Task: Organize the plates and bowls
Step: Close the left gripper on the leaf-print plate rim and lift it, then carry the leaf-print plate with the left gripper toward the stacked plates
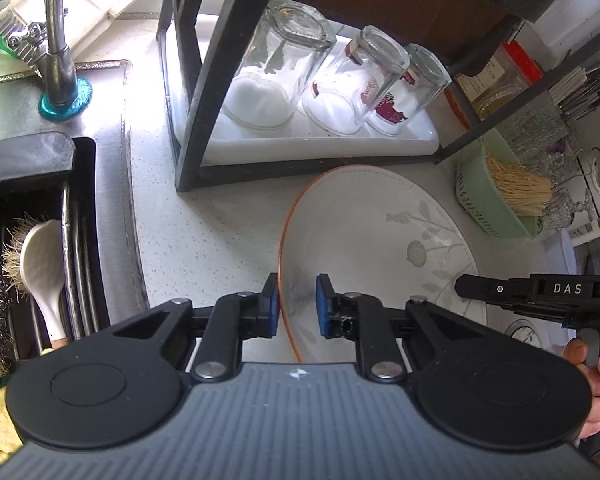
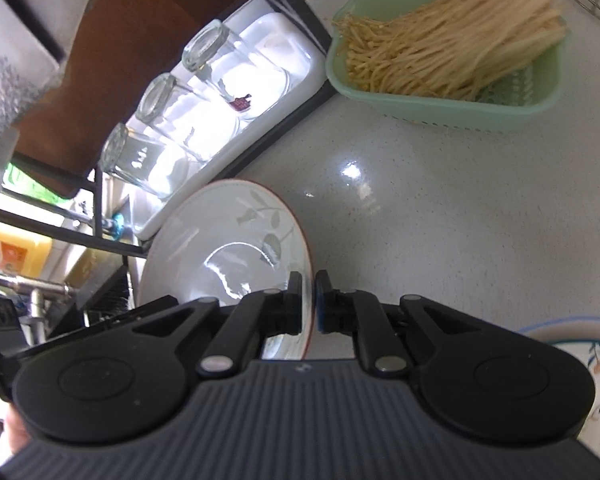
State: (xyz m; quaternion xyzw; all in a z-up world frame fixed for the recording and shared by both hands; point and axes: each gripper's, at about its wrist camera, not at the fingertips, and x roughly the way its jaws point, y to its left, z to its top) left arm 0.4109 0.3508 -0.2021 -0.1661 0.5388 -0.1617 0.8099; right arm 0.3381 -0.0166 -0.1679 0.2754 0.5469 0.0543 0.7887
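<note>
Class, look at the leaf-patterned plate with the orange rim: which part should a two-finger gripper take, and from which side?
Grip the thin rim of the plate, one pad above and one below, coming from the outer edge. It is too wide and shallow to span. The left gripper and right gripper straddle opposite edges this way.

Right tongs [image 2: 308,304] on plate [image 2: 220,240] rim

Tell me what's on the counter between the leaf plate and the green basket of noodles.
Nothing: in the right wrist view, bare speckled counter runs from the plate to the green basket.
</note>
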